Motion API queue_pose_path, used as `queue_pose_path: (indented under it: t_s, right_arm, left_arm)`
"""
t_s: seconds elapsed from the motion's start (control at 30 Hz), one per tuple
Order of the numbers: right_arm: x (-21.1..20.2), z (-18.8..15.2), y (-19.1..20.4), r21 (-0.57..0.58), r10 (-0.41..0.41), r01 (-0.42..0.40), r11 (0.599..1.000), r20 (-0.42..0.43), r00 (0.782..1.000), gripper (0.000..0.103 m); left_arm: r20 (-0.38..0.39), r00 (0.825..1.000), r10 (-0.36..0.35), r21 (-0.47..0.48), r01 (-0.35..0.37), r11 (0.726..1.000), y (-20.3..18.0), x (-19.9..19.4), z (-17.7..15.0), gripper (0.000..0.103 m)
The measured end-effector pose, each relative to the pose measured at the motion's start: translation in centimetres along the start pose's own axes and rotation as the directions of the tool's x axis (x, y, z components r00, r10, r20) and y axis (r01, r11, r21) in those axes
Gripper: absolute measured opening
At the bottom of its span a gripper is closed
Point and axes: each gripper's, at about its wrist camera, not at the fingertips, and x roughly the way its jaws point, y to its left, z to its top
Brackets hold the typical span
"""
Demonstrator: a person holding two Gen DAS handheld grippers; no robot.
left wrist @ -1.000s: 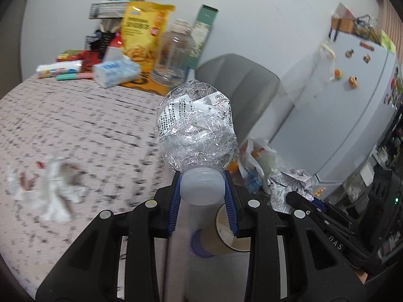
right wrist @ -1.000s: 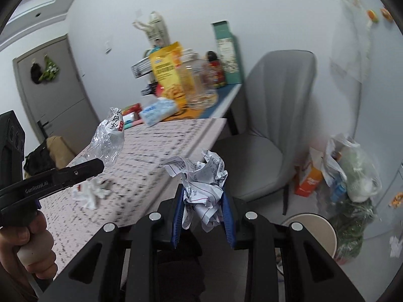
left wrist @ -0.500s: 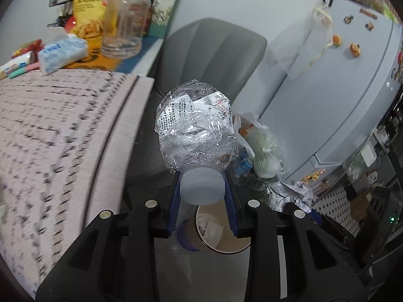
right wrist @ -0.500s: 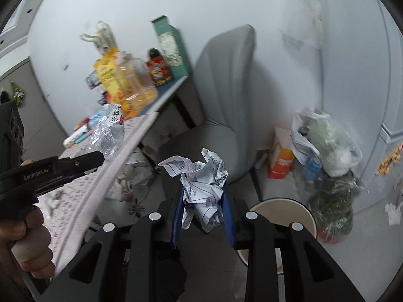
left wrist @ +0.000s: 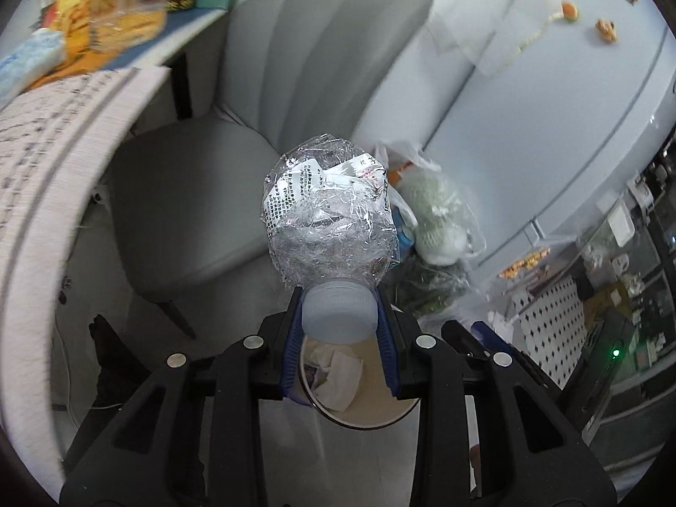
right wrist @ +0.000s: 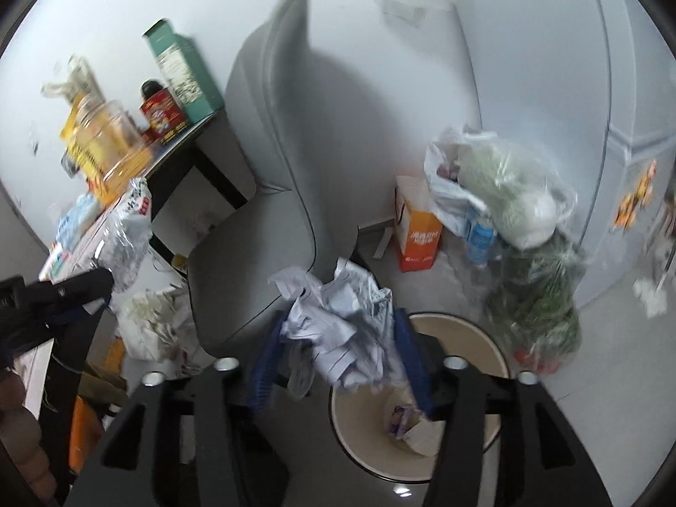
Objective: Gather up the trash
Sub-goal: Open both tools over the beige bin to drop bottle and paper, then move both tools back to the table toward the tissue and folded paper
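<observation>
My left gripper [left wrist: 338, 317] is shut on the white cap of a crushed clear plastic bottle [left wrist: 329, 219], held over the floor above a round cream trash bin [left wrist: 380, 418] with paper scraps inside. In the right wrist view my right gripper [right wrist: 340, 325] hangs just left of and above the same bin [right wrist: 492, 340]. Its jaws are opening, and a crumpled white paper ball [right wrist: 342, 321] sits loose between the blue pads. The left gripper and its bottle [right wrist: 126, 241] show at the left of that view.
A grey padded chair [right wrist: 274, 169] stands behind the bin. Plastic bags of greens [right wrist: 536, 308] and an orange carton [right wrist: 418, 236] sit on the floor by the white fridge [left wrist: 570, 105]. The cloth-covered table [left wrist: 50, 135] lies to the left, with jars and boxes at its far end.
Both grippers swung off the table and down toward the bin beside the chair. The right jaws have spread and the paper ball has come loose. The left grip on the bottle is unchanged.
</observation>
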Motion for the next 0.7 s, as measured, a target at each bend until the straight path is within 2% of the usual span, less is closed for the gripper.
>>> queue_pose_path:
  t_s: [0.1, 0.17, 0.3, 0.33, 0.37, 0.4, 0.5, 0.63, 0.7]
  right_arm:
    - [0.1, -0.4, -1.8, 0.042, -0.019, 0.019, 0.999, 0.003, 1.000, 0.066]
    - [-0.5, -0.8, -2.9, 0.062, -0.035, 0.035, 0.997, 0.000, 0.999, 0.066]
    - [-3.1, -1.4, -5.1, 0.084, -0.090, 0.088, 0.993, 0.022, 0.996, 0.066]
    - [-3.8, -1.5, -5.6, 0.088, -0.103, 0.100, 0.991, 0.026, 0.994, 0.066]
    - [-4.5, -1.6, -5.9, 0.089, -0.117, 0.114, 0.989, 0.030, 0.993, 0.066]
    - [-5.2, -1.8, -6.2, 0.089, -0.127, 0.124, 0.988, 0.036, 0.991, 0.067]
    - [-7.0, -2.2, -6.5, 0.087, -0.141, 0.136, 0.987, 0.055, 0.989, 0.067]
    - [-8.3, -2.3, -5.7, 0.084, -0.113, 0.108, 0.991, 0.065, 0.991, 0.068]
    - [-8.9, -2.3, -4.2, 0.065, -0.083, 0.077, 0.995, 0.084, 0.993, 0.076]
  left_arm:
    - [-0.047, 0.999, -0.026, 0.005, 0.026, 1.000, -1.0, 2.1, -0.4, 0.032]
    - [-0.093, 0.994, -0.060, 0.006, 0.060, 0.998, -2.0, 3.8, -0.8, 0.032]
    - [-0.186, 0.973, -0.136, 0.032, 0.145, 0.989, -4.0, 6.1, -1.7, 0.035]
    - [-0.207, 0.962, -0.177, 0.026, 0.186, 0.982, -4.4, 6.5, -1.7, 0.040]
    - [-0.213, 0.956, -0.201, 0.015, 0.209, 0.978, -4.5, 6.6, -1.7, 0.059]
    - [-0.199, 0.957, -0.213, 0.000, 0.217, 0.976, -4.4, 6.3, -1.6, 0.072]
    - [-0.158, 0.969, -0.191, -0.002, 0.194, 0.981, -3.6, 4.7, -1.0, 0.076]
    - [-0.115, 0.980, -0.164, 0.026, 0.168, 0.985, -2.6, 1.6, -0.5, 0.078]
    - [-0.071, 0.987, -0.141, 0.051, 0.145, 0.988, -1.7, -0.9, -0.2, 0.082]
